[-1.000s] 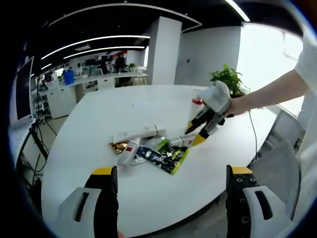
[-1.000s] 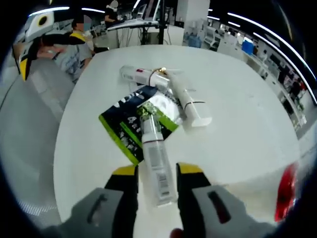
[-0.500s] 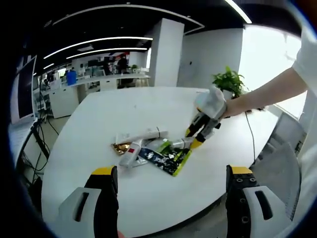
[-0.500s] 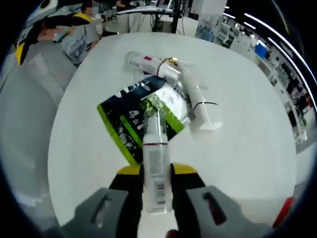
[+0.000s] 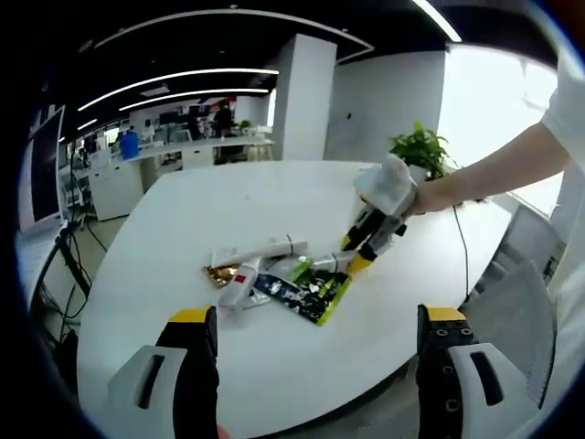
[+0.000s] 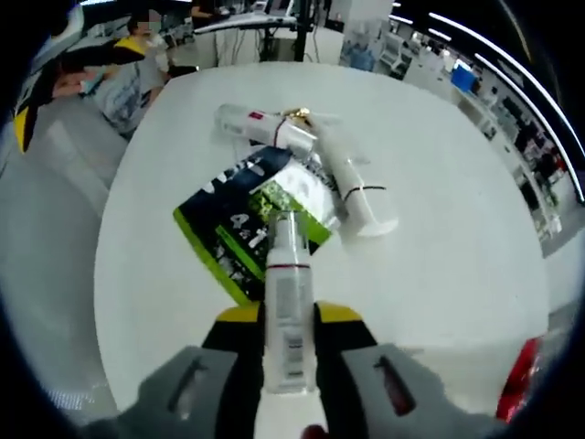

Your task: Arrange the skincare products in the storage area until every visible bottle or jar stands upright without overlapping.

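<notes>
My right gripper [image 6: 289, 315] is clamped on a clear bottle [image 6: 288, 306], its yellow-tipped jaws pressed against the bottle's two sides; the bottle lies along the jaws and points straight ahead, with its neck and cap end reaching over the near corner of a dark packet with green edges [image 6: 247, 224] that lies flat on the white table [image 6: 457, 229]. Past the packet, ahead and slightly to the right of my jaws, a white tube [image 6: 352, 187] lies on its side, and beyond that another white tube with a red mark [image 6: 251, 123] lies across, with something small and gold [image 6: 294, 114] touching it; none of these stands upright. In the left gripper view, my left gripper [image 5: 315, 320] hangs with its jaws wide apart and nothing between them, short of the table's near edge and well apart from the pile. Ahead of it and between the jaw tips I see the same cluster: the packet [image 5: 306, 291], the red-marked tube [image 5: 239, 281], a second white tube [image 5: 260, 249] behind it and the gold piece [image 5: 218, 272] to the left. The right gripper [image 5: 356, 258] comes in from the right, held by a person's bare arm [image 5: 494, 174], its tips down at the bottle [image 5: 331, 263] at the right side of the pile. A green plant [image 5: 422, 146] stands at the table's far right.
</notes>
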